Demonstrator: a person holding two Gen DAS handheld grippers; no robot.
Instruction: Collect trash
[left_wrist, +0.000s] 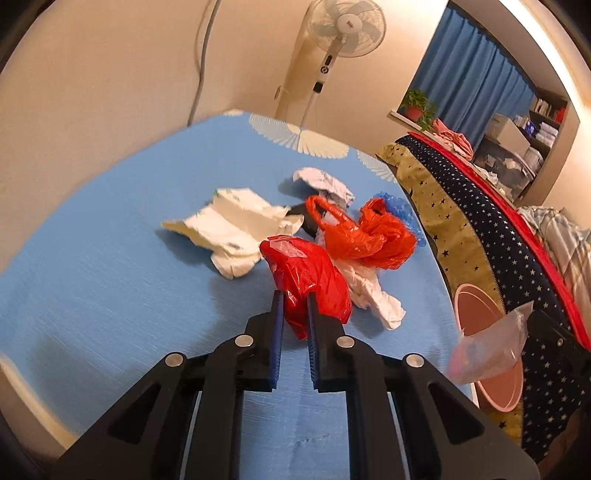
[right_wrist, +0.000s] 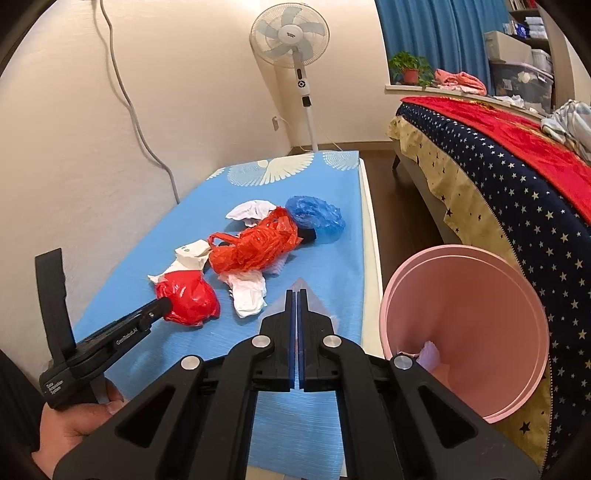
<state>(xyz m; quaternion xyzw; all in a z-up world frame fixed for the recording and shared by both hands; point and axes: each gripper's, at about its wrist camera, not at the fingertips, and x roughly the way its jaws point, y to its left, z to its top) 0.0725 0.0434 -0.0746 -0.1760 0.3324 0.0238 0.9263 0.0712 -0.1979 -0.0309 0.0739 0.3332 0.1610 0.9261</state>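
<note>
The right gripper (right_wrist: 296, 295) reaches forward level over the near part of the long table covered in a blue cloth (right_wrist: 325, 435), its blue-padded jaws pressed almost together on a thin clear plastic wrapper (right_wrist: 309, 295) whose pointed tip sticks out ahead of the fingers. Just to its right, off the table's right edge, a pink round plastic bin (right_wrist: 480, 332) tilts its mouth toward the camera, with a pale scrap lying at its bottom. The left gripper (left_wrist: 294, 297) comes in low from the near left, held in a bare hand (right_wrist: 70, 432), and its jaws are clamped on a crumpled bright red plastic bag (left_wrist: 308, 280) that sits toward the left edge of the cloth. Touching that bag on its far left is a crumpled white paper sheet (left_wrist: 236, 229); just right of it lies a crumpled white plastic bag (left_wrist: 373, 295). Beyond these, near the middle of the table, an orange plastic bag with loop handles (left_wrist: 365, 232) rests partly over the white one. Farther still, a small black object (right_wrist: 307, 235) shows between the orange bag and a crumpled blue plastic bag (right_wrist: 314, 214) near the right edge, with another white crumpled paper (right_wrist: 253, 210) beside them. Past the far end stands a white pedestal fan (right_wrist: 290, 37); a bed with a star-patterned navy cover (right_wrist: 517, 192) runs along the right.
</note>
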